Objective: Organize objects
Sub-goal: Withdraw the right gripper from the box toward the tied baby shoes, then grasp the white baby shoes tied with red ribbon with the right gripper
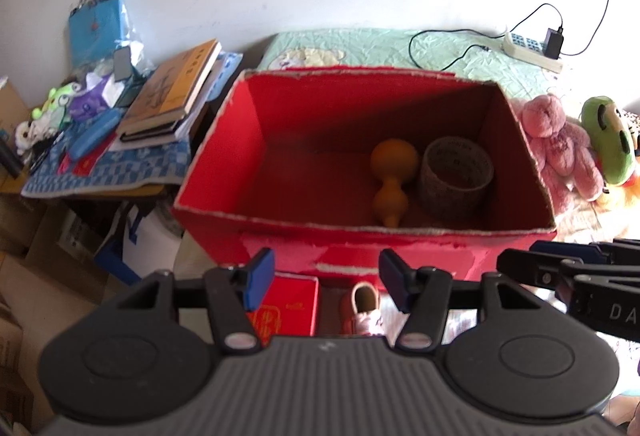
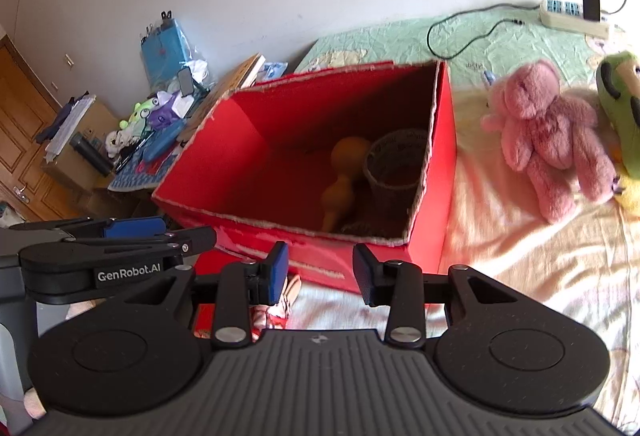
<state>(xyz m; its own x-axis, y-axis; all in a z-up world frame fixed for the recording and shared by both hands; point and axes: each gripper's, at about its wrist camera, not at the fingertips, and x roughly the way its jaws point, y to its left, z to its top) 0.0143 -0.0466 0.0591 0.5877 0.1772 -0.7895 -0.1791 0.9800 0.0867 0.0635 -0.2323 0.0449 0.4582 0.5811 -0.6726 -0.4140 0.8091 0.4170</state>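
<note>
I hold both grippers just in front of the red cardboard box (image 1: 360,248), which sits on the bed (image 2: 540,268) close to its left edge. My left gripper (image 1: 326,284) has its jaws spread with nothing between the pads; under the gap, on the bed by the box's near wall, lie a small red packet (image 1: 294,302) and a little pink shoe (image 1: 362,306). My right gripper (image 2: 320,272) is also parted and pinches nothing — its blue pad and black pad stand clear of each other in front of the box's near wall. The two grippers are side by side, each showing at the edge of the other's view.

Inside the box, toward its right end, an orange gourd-shaped toy (image 1: 392,172) lies on the floor, just beside a roll of patterned tape (image 1: 456,172) that stands on its edge face; whether they touch I cannot tell, the shadow there is deep.

On the bed to the right of the box lies a pink teddy bear (image 2: 548,140), and beyond it, toward the bed's right edge, a green plush toy (image 2: 624,108). At the far edge of the bed a white power strip (image 2: 572,14) rests with a black adapter plugged in. Left of the bed, a side table (image 1: 104,172) carries stacked books (image 1: 172,96) and clutter.
</note>
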